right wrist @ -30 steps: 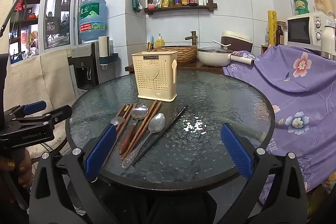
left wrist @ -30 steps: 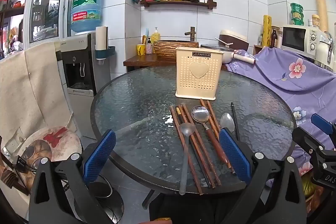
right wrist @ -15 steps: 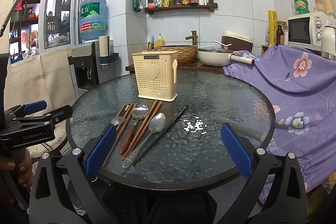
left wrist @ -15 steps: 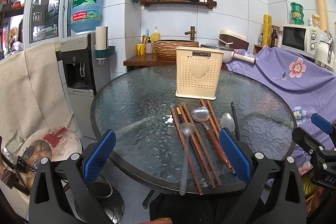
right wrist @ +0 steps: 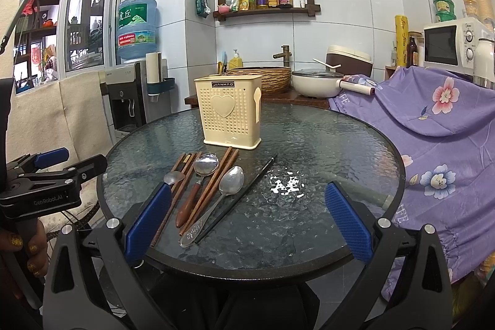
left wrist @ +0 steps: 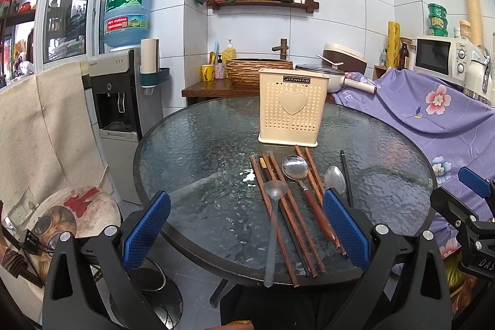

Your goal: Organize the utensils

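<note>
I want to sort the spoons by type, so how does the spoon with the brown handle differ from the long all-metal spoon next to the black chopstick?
The brown-handled spoon has a round bowl; the all-metal spoon has an oval one. The first has a wooden-looking brown grip, the second is bare metal with a patterned end. The brown-handled one lies between wooden chopsticks, the metal one beside the black chopstick. Both lie flat on the glass table, bowls pointing toward the cream holder.

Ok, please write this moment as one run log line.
phase: before first pick | left tongs: open, empty | right tongs: open, empty | spoons, chopsticks: on glass table | cream holder: upright
</note>
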